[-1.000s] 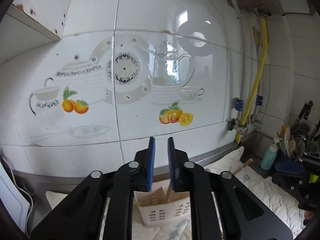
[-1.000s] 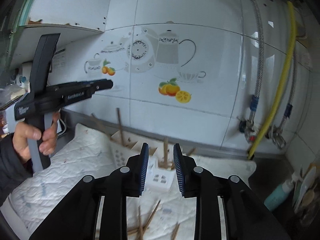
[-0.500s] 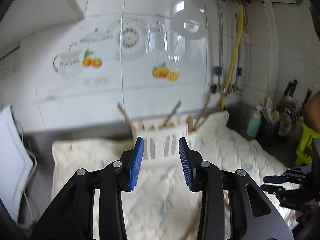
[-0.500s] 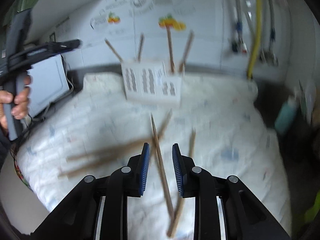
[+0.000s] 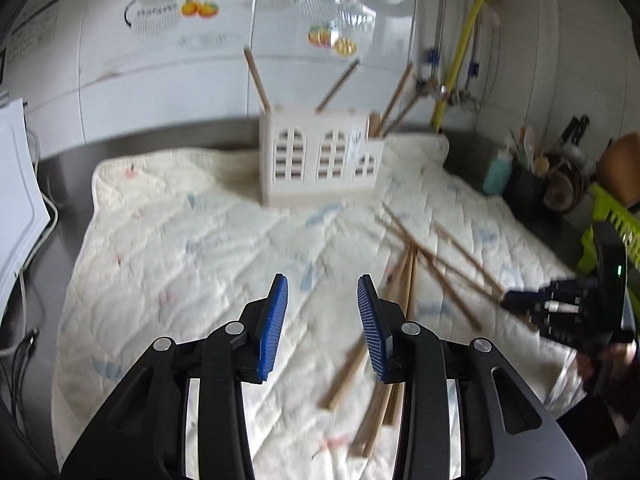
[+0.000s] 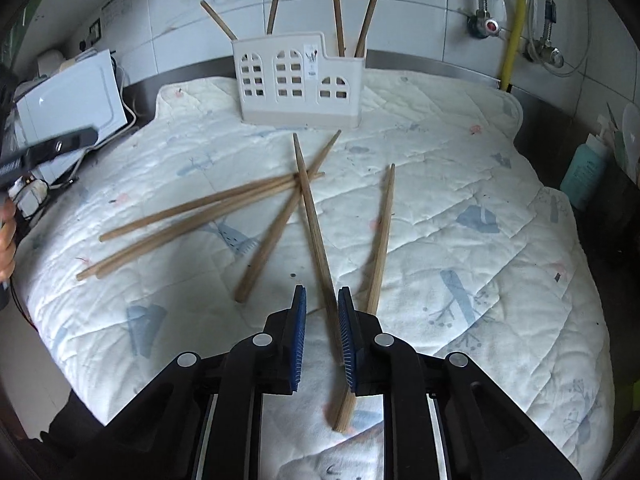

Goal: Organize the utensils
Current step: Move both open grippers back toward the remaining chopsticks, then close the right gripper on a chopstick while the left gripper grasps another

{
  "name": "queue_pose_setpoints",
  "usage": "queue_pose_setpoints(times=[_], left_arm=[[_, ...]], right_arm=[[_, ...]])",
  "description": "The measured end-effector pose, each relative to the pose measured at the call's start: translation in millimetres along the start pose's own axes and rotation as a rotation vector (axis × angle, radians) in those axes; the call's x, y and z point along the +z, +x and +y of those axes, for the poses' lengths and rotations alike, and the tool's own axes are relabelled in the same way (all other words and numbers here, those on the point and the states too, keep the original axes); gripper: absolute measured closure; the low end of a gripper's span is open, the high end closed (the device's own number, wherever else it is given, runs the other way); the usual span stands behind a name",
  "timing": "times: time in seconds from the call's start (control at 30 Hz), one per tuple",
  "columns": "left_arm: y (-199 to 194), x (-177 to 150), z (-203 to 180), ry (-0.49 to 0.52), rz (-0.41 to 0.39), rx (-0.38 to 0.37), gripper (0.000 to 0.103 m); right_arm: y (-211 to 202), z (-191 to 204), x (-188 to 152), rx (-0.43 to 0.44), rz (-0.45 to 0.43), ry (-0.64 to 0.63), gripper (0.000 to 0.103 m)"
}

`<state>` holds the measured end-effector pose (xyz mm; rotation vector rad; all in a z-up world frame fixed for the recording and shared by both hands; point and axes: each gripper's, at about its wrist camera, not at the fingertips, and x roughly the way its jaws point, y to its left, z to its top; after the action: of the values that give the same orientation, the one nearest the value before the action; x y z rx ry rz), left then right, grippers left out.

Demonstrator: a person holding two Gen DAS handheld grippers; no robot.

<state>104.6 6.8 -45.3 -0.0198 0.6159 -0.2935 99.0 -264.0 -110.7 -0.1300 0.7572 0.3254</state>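
Note:
A white utensil holder [image 6: 300, 80] with arched cut-outs stands at the back of a quilted cloth [image 6: 460, 208] and holds several wooden chopsticks [image 6: 336, 8]. Several more chopsticks [image 6: 276, 224] lie loose on the cloth. My right gripper [image 6: 322, 300] is open, low over the cloth, its jaws on either side of one long chopstick [image 6: 316, 232] without gripping it. My left gripper [image 5: 322, 284] is open and empty above the cloth, left of the loose chopsticks [image 5: 424, 264]. The holder also shows in the left wrist view [image 5: 316, 160].
A white appliance [image 6: 68, 100] with cables stands at the left. A teal bottle [image 6: 584, 172] and a pot of utensils [image 5: 536, 176] stand at the right, with a green basket [image 5: 612, 224]. Pipes and a yellow hose [image 6: 514, 20] run down the tiled wall.
Both grippers have tilted down from the wall to the cloth. My left gripper has opened wider. My right gripper has come down over a loose chopstick.

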Motion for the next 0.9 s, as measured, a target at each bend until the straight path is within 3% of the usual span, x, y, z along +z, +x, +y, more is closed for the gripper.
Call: queue_pose_setpoints(times=[0.33,0.43,0.73,0.9], left_arm=[[25,-31,-7,0.070,0.127,-0.063,0.067],[33,-38,-15,0.124,0.164,-0.113,0.067],[59,-46,-20,0.197,0.246,-0.129,0.078],[62,-46,-21,0.207,0.250,-0.126,0.083]], right_arm=[[12,3,2,-0.038,0.031,-0.029,0.094],[13,4,2,-0.041,0.032,-0.034,0.095],[11,5,2,-0.016,0.029,-0.012,0.096],[15,4,0,-0.011,0.028,0.005,0.096]])
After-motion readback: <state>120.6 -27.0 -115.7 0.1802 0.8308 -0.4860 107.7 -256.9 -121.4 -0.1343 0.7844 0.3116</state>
